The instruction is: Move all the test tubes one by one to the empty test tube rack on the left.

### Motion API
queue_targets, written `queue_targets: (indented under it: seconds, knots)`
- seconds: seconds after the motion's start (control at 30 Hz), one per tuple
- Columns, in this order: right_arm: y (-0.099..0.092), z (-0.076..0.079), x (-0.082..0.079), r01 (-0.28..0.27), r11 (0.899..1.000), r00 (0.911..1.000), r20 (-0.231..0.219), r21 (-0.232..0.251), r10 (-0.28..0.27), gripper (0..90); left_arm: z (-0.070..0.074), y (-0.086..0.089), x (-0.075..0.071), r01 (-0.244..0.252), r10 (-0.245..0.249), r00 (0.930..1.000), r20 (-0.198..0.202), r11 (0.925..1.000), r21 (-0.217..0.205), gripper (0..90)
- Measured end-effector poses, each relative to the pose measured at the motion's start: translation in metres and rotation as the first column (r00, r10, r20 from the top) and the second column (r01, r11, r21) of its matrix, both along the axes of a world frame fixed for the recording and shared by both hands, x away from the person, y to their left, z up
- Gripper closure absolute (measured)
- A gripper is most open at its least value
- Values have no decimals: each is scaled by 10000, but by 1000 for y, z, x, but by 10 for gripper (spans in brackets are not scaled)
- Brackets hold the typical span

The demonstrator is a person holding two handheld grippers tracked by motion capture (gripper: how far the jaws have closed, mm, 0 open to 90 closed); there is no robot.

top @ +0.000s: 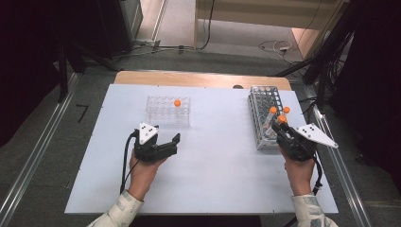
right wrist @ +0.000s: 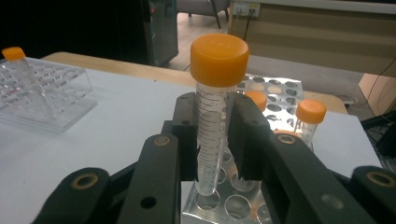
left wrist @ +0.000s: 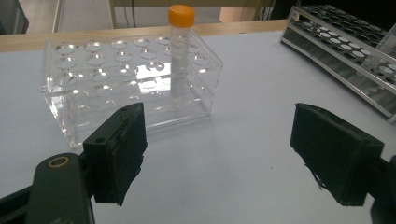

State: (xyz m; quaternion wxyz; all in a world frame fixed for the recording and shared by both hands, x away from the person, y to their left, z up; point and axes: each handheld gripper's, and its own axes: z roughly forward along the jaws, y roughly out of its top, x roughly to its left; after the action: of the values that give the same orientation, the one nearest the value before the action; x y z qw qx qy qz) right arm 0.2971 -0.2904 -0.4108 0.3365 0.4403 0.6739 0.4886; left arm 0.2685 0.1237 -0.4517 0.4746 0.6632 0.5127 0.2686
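Tube [right wrist: 211, 140] in right hand-held gripper [right wrist: 214, 140]: clear wall, fine black graduation lines, orange cap. Gripper jaws and links matte black; grey three-cornered plate [top: 316, 134] carries dark dots. Metal rack [top: 265, 113]: silver-grey, grid of round holes; two more orange-capped tubes [right wrist: 309, 119] in it. Acrylic rack [left wrist: 126, 84]: colourless, transparent, rows of round wells; its single tube [left wrist: 180, 51] clear with orange cap. Tabletop [top: 213, 179]: pale blue-white sheet, light wood edge at far side. Left hand-held gripper [left wrist: 219, 149]: black pads.

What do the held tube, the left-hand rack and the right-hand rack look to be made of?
Held tube: clear plastic by the look, printed graduations, matte orange cap. Left-hand rack: transparent glossy acrylic, apparently; the table shows through and its edges glint. Right-hand rack: probably metal or grey plastic; perforated silvery plates, dull sheen.
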Motion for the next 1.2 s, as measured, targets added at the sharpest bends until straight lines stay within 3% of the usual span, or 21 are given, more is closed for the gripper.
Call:
queue_targets:
  seconds: [0.17, 0.43, 1.2]
  knots:
    - [5, 9, -5, -288, 9994, 9993, 231, 187, 284, 716, 0, -1, 0, 30, -30, 10000, 24, 10000, -30, 181]
    - [26, 8, -5, -943, 9954, 9955, 84, 176, 942, 717, 2, -2, -2, 90, -90, 9999, 58, 10000, -29, 181]
    - [87, -12, 3, -2275, 9734, 9725, -574, -278, 2257, 720, 3, -4, -4, 209, -208, 9997, 124, 9998, -57, 181]
